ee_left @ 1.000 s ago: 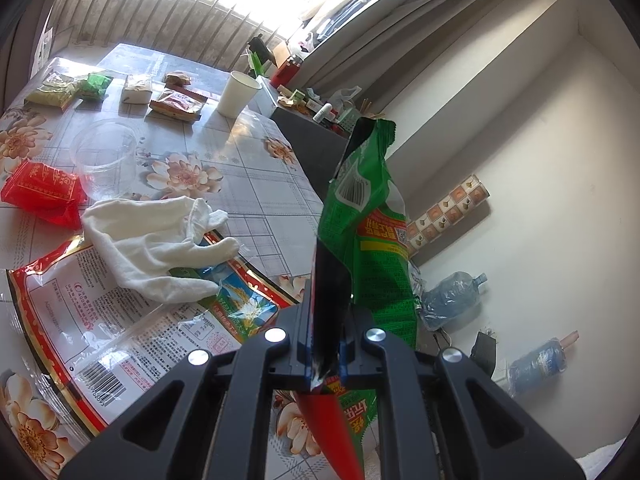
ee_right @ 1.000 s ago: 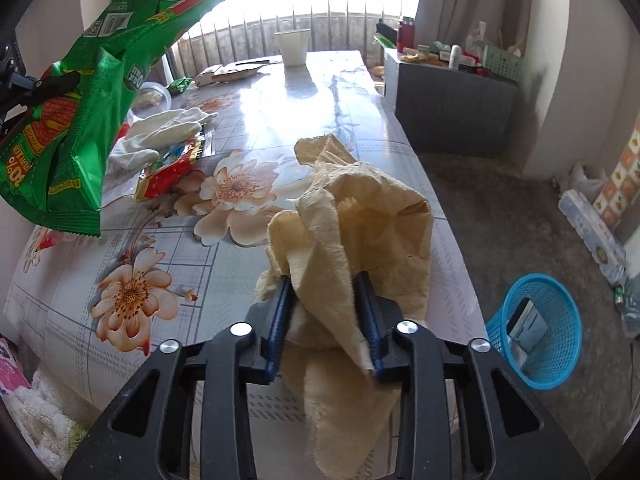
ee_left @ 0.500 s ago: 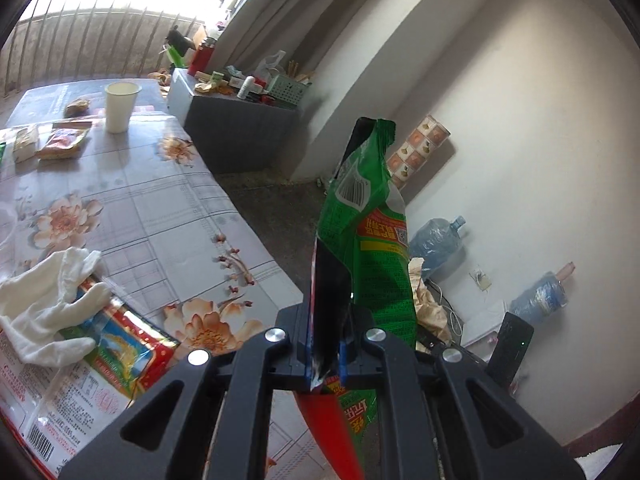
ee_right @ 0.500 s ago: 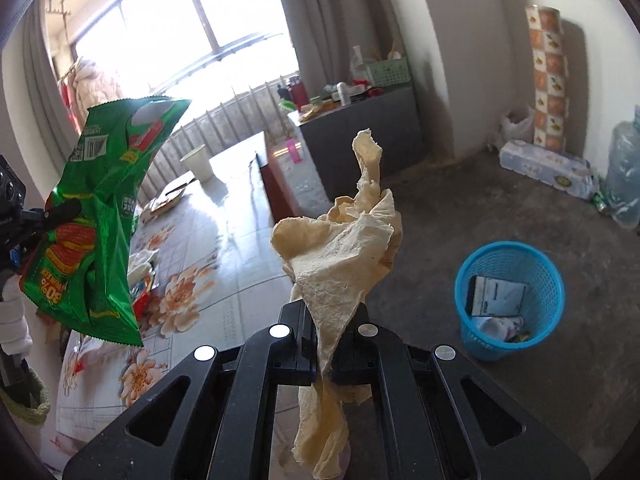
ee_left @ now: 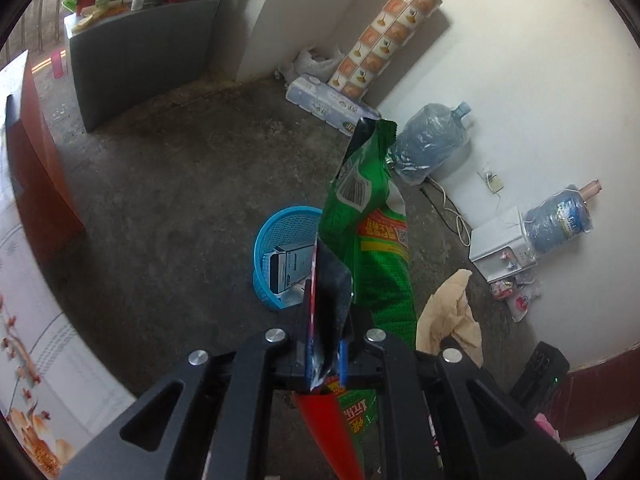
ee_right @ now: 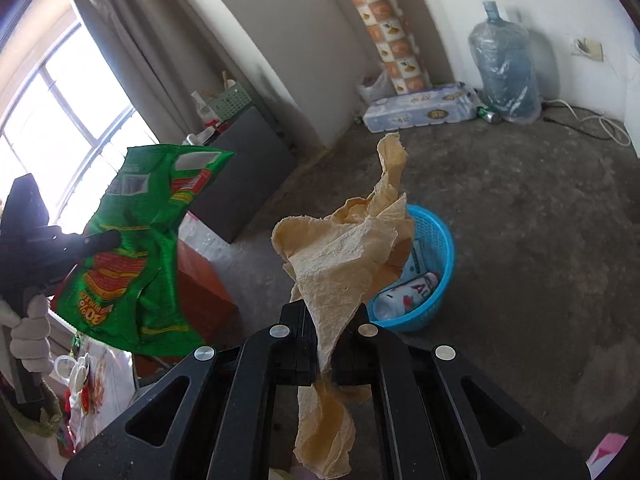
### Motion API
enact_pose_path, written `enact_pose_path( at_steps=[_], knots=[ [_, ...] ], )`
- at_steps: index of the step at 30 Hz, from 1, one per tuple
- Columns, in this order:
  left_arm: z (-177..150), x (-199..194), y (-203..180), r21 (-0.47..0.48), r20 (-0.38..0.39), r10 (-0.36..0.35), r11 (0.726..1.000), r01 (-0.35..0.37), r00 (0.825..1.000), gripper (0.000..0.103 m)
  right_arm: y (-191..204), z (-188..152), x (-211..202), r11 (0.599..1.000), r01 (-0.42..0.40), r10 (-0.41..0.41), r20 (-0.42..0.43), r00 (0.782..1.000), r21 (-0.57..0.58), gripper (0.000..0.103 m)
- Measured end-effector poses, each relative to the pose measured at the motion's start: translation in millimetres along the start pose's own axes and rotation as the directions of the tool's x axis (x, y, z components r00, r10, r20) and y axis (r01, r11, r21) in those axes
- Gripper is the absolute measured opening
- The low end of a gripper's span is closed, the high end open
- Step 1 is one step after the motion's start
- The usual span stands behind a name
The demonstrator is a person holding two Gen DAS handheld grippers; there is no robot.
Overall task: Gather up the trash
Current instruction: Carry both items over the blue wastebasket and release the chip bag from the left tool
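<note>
Both tongs had swung off the surface [ee_left: 24, 320] to above the bin [ee_left: 276, 240]. Left tongs [ee_left: 326, 344] gripped a green bag [ee_left: 372, 248], right tongs [ee_right: 324, 344] a tissue [ee_right: 340, 264].

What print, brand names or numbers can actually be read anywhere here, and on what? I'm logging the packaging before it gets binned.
"30%", seen upside down, on the green snack bag held by the left gripper.
"A", a partial red letter, on the white bottle in the blue basket.
Red-band characters and barcode digits on the bag: too blurred.
Print on the tissue-roll pack and the box in the basket: too small.
</note>
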State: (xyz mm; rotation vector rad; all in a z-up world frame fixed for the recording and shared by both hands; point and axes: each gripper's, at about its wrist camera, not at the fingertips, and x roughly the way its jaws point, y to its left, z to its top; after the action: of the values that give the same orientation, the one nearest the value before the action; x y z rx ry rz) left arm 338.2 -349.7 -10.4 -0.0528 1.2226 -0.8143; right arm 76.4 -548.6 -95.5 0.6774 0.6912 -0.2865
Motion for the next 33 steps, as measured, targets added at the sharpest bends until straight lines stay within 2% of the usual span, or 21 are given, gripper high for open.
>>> enact_pose_path(
  at_steps=[3, 8, 10, 12, 13, 16, 21, 25, 27, 30, 33],
  knots=[
    [20.2, 62.2, -18.6, 0.043, -0.016, 0.078, 0.996, -0.077, 0.997, 0.008, -15.7, -4.7, 8.0, 0.999, 0.015, -0.014, -0.018, 1.000, 0.040, 0.003],
    [36.7, 156.2, -40.0, 0.067, -0.022, 0.139, 0.988, -0.137, 0.990, 0.009, -37.9, -11.8, 10.3, 0.995, 0.043, -0.040, -0.040, 0.998, 0.092, 0.003],
    [39.0, 187.3, -43.9, 0.058, 0.009, 0.155, 0.986, -0.155, 0.988, 0.018, -42.6, -14.8, 11.5, 0.993, 0.050, -0.045, -0.048, 0.998, 0.107, 0.003],
    [37.3, 211.2, -40.1, 0.008, 0.013, 0.192, 0.981, -0.192, 0.981, 0.039, -47.2, -16.3, 14.6, 0.992, 0.053, -0.046, -0.059, 0.997, 0.114, 0.003],
    [36.4, 218.7, -37.6, -0.015, 0.010, 0.194, 0.981, -0.194, 0.981, 0.042, -47.7, -17.4, 15.8, 0.992, 0.057, -0.050, -0.063, 0.997, 0.113, 0.003],
    [32.9, 224.8, -32.9, -0.042, -0.014, 0.134, 0.990, -0.135, 0.991, 0.049, -50.8, -21.5, 20.8, 0.991, 0.055, -0.046, -0.078, 0.996, 0.118, 0.003],
    [36.4, 195.8, -29.2, -0.030, -0.007, 0.082, 0.996, -0.083, 0.997, 0.050, -54.6, -20.1, 35.7, 0.991, 0.045, -0.032, -0.099, 0.995, 0.128, 0.003],
    [42.4, 141.3, -25.9, -0.017, 0.003, 0.032, 0.999, -0.032, 0.999, 0.050, -51.1, -8.6, 61.0, 0.993, 0.010, 0.004, -0.120, 0.993, 0.119, 0.003],
    [43.0, 107.7, -23.6, 0.011, 0.014, 0.022, 1.000, -0.023, 1.000, 0.051, -45.0, 2.3, 87.8, 0.996, -0.004, 0.017, -0.149, 0.989, 0.091, 0.003],
    [35.3, 50.3, -8.7, 0.053, 0.035, 0.045, 0.997, -0.047, 0.998, 0.055, -31.6, 16.3, 140.2, 0.999, -0.014, 0.022, -0.214, 0.977, 0.037, 0.003],
    [20.5, -4.2, 18.3, 0.051, 0.055, 0.070, 0.996, -0.072, 0.996, 0.056, -24.8, 26.7, 204.0, 0.999, 0.034, -0.041, -0.298, 0.954, -0.030, 0.003]
  ],
)
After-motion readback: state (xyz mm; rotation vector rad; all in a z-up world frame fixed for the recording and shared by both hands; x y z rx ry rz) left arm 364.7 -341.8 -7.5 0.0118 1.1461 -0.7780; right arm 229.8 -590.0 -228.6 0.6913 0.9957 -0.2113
